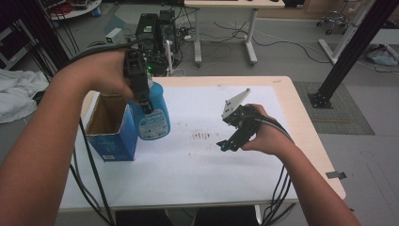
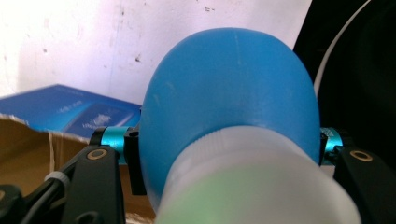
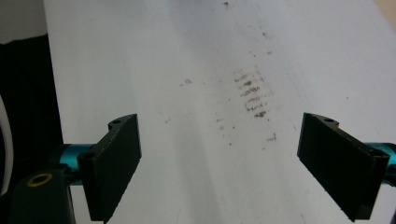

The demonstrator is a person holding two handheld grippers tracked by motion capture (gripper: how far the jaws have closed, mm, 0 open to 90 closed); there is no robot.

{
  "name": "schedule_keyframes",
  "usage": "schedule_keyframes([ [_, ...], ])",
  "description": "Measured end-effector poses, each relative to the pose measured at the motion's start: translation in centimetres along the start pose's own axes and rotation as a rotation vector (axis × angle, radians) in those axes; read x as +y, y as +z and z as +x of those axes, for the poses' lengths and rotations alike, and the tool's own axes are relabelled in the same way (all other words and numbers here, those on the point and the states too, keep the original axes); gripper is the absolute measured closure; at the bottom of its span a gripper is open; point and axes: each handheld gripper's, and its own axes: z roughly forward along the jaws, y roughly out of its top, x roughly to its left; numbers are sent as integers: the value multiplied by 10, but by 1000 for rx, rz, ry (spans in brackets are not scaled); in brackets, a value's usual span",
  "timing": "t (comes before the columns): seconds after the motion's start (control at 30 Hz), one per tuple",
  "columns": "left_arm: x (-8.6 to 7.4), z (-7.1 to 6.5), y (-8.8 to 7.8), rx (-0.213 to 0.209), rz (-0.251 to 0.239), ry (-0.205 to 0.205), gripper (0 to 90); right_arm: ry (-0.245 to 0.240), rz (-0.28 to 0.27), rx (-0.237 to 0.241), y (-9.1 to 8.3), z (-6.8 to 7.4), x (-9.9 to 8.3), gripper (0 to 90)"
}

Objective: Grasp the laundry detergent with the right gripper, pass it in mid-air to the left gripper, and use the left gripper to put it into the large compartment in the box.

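Observation:
A blue plastic bottle (image 1: pixel 154 118) with a printed label hangs upright beside the box, held at its neck by my left gripper (image 1: pixel 142 98). In the left gripper view the bottle's blue shoulder (image 2: pixel 229 93) and whitish collar sit between the two jaws, and my left gripper (image 2: pixel 228 154) is shut on it. Whether its base touches the table I cannot tell. My right gripper (image 1: pixel 228 140) hovers over the white sheet (image 1: pixel 197 160) at centre right, open with nothing between its fingers. In its own view my right gripper (image 3: pixel 229 163) looks down on brown smudges (image 3: pixel 252 95).
An open blue cardboard box (image 1: pixel 109 129) stands at the table's left edge, right against the bottle. Brown smudges (image 1: pixel 200 135) mark the sheet's middle. Cables trail off the front edge. Beyond the far edge are a desk, equipment and a black metal frame (image 1: pixel 348 52).

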Motion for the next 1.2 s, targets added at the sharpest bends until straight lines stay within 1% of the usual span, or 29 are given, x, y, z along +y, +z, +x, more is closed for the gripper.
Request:
schedule_keyframes([
  [0.03,-7,5,-5,-5,-15,-34,390,3,8,10,0,-1,0,128],
  [0.07,-10,7,-8,-4,-22,-57,390,4,12,11,0,-2,0,128],
  [0.1,-10,7,-8,-4,-22,-57,390,4,13,7,0,-3,-1,128],
  [0.13,-13,10,-11,-1,-32,-76,390,4,13,7,0,-3,-1,128],
  [0.17,-20,15,-16,8,-48,-117,390,3,21,12,1,-4,-1,128],
  [0.2,-20,15,-16,8,-48,-117,390,3,21,12,1,-4,-1,128],
  [0.23,-27,20,-21,17,-66,-162,390,0,32,0,3,-4,0,128],
  [0.27,-31,23,-23,21,-73,-190,390,-10,28,3,4,-4,0,128],
  [0.3,-31,23,-23,21,-73,-190,390,-10,28,3,4,-4,0,128],
  [0.33,-38,29,-25,29,-85,-230,390,-10,29,-1,5,-3,2,128],
  [0.4,-45,34,-27,36,-90,-271,389,-15,32,7,7,-2,3,128],
  [0.43,-48,36,-27,39,-90,-284,390,-16,34,9,8,-2,4,128],
  [0.47,-48,36,-27,39,-90,-284,389,-16,34,9,8,-2,4,128],
  [0.6,-63,43,-30,42,-109,-350,389,-21,54,18,12,-1,4,128],
  [0.73,-78,49,-34,48,-114,-416,389,-18,66,27,12,-2,3,128],
  [0.77,-78,49,-34,48,-114,-416,389,-18,66,27,12,-2,3,128],
  [0.8,-85,52,-37,58,-109,-434,389,-16,69,31,13,-2,3,128],
  [0.83,-89,53,-38,58,-116,-451,389,-11,75,32,14,-3,2,128],
  [0.93,-97,57,-40,56,-116,-477,389,-14,81,35,16,-4,2,128],
  [0.97,-100,58,-40,60,-126,-498,389,-12,87,37,16,-4,3,128],
  [1.07,-105,62,-38,75,-116,-522,389,-11,90,39,18,-4,3,128],
  [1.2,-109,68,-30,80,-93,-542,389,-15,92,36,20,-4,4,128],
])
